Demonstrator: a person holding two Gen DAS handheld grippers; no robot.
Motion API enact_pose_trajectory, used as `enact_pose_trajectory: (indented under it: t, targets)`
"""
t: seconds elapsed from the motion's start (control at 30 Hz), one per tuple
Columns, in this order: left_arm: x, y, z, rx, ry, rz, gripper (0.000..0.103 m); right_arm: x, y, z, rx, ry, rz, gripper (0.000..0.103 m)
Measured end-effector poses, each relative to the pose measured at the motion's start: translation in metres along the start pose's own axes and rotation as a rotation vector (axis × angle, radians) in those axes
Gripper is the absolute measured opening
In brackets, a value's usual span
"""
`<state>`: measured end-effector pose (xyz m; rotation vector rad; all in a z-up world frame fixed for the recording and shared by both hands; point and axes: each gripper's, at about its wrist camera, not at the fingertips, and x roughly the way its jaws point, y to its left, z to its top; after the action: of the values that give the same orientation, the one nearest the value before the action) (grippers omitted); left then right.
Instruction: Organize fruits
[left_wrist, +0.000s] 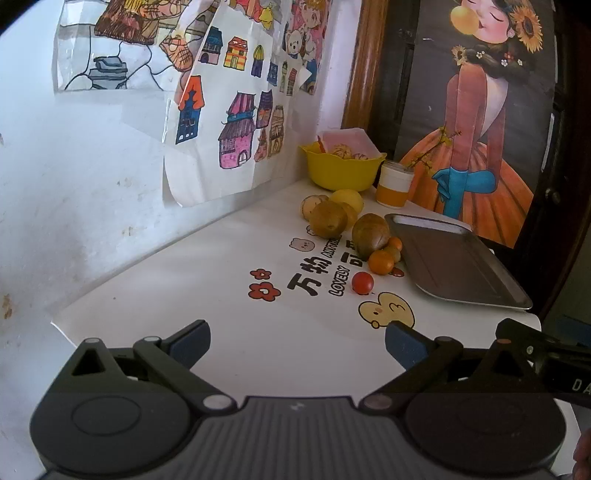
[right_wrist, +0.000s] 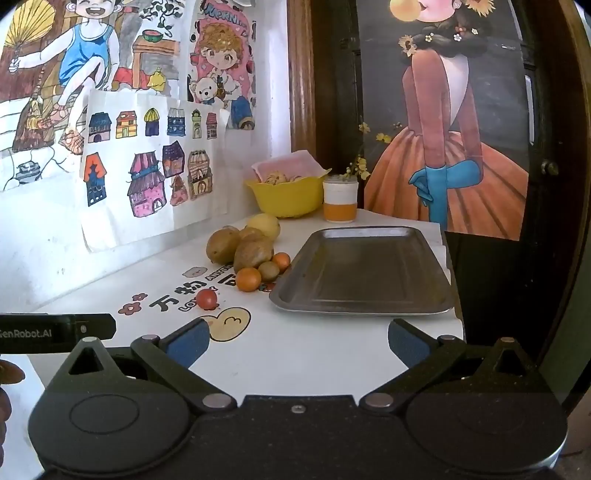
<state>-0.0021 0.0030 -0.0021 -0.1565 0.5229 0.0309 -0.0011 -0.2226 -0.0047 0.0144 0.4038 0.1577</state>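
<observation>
On the white printed table top (left_wrist: 229, 295) (right_wrist: 303, 350) lies a cluster of fruit: brown kiwis (left_wrist: 370, 235) (right_wrist: 253, 254), a yellow lemon (left_wrist: 346, 199) (right_wrist: 263, 224), small oranges (left_wrist: 381, 261) (right_wrist: 248, 279) and a red tomato (left_wrist: 362, 283) (right_wrist: 206, 298) nearest me. An empty metal tray (left_wrist: 454, 262) (right_wrist: 364, 273) lies to the right of the fruit. My left gripper (left_wrist: 297, 341) is open, hovering short of the tomato. My right gripper (right_wrist: 299, 341) is open too, in front of the tray's near edge. Neither holds anything.
A yellow bowl (left_wrist: 341, 170) (right_wrist: 288, 197) with food and a pink liner stands at the back by an orange-and-white jar (left_wrist: 394, 184) (right_wrist: 340, 201). Drawings hang on the left wall. A painted panel stands behind. The table's right edge drops off past the tray.
</observation>
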Motion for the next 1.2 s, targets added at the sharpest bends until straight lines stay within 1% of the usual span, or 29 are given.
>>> enact_pose_trajectory:
  t: [1.2]
  targets:
    - [-0.0005, 0.0023, -0.0007, -0.012, 0.004, -0.003, 0.102, -0.0030, 0.0000, -0.0022, -0.011, 0.002, -0.001, 0.102]
